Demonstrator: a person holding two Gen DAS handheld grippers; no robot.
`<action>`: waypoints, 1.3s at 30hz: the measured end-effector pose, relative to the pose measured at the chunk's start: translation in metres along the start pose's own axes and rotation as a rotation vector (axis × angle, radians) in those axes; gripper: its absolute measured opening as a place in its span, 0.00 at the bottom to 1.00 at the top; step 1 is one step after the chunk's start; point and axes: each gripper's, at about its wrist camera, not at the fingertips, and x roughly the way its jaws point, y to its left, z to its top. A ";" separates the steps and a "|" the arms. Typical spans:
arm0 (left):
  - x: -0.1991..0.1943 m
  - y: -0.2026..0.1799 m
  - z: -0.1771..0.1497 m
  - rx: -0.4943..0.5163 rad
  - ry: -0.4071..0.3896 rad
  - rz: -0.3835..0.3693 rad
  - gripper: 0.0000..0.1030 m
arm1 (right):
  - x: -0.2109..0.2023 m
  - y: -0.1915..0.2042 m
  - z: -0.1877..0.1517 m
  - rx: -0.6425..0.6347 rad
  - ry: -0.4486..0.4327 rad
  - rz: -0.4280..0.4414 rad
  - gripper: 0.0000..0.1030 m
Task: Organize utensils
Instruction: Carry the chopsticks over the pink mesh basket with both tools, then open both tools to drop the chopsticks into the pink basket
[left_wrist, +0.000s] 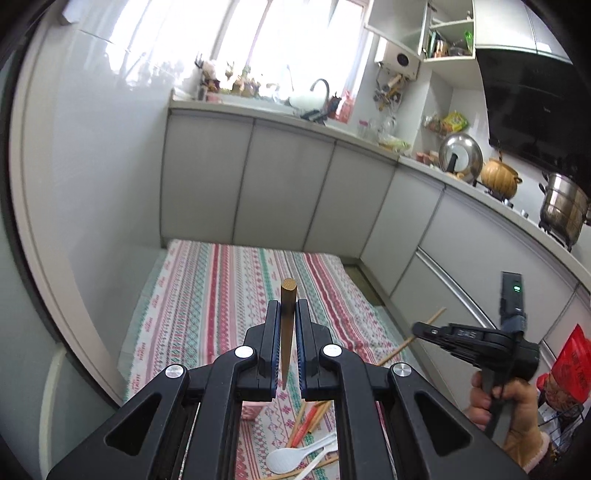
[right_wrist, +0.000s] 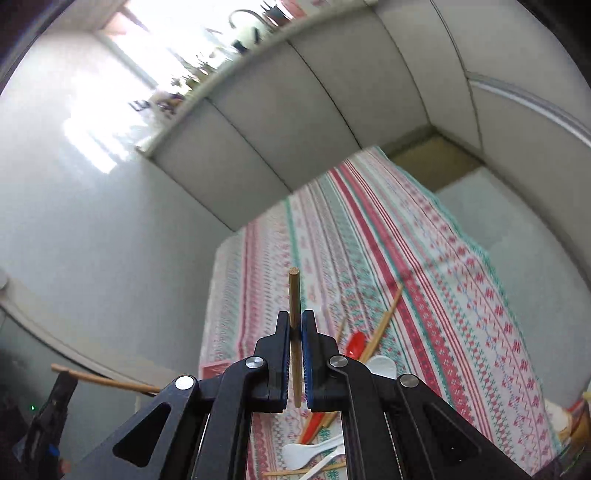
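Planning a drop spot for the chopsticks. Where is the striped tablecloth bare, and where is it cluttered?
Free: the far stretch of the striped tablecloth, bordered by the grey cabinet doors and the wall at its left edge. Crowded: the near end under both hand-held grippers, where white spoons, a red spoon and loose chopsticks lie mixed.

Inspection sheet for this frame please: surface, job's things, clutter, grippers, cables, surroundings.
Surface: striped tablecloth over a low table.
Job's things: one wooden chopstick in the left gripper, another chopstick in the right gripper; loose chopsticks, white spoons and a red spoon on the cloth.
Clutter: pink container, partly hidden.
Grippers: both shut on chopsticks, off the cloth.
Cables: nothing seen.
Surroundings: kitchen cabinets, sink tap, pots on the stove.
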 end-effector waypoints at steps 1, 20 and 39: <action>-0.004 0.003 0.002 -0.003 -0.016 0.013 0.07 | -0.004 0.007 0.002 -0.013 -0.022 0.019 0.06; 0.098 0.046 -0.018 0.057 0.142 0.181 0.08 | 0.024 0.073 -0.015 -0.157 -0.075 0.188 0.06; 0.091 0.050 -0.019 -0.006 0.118 0.099 0.39 | 0.111 0.130 -0.050 -0.425 0.052 0.013 0.06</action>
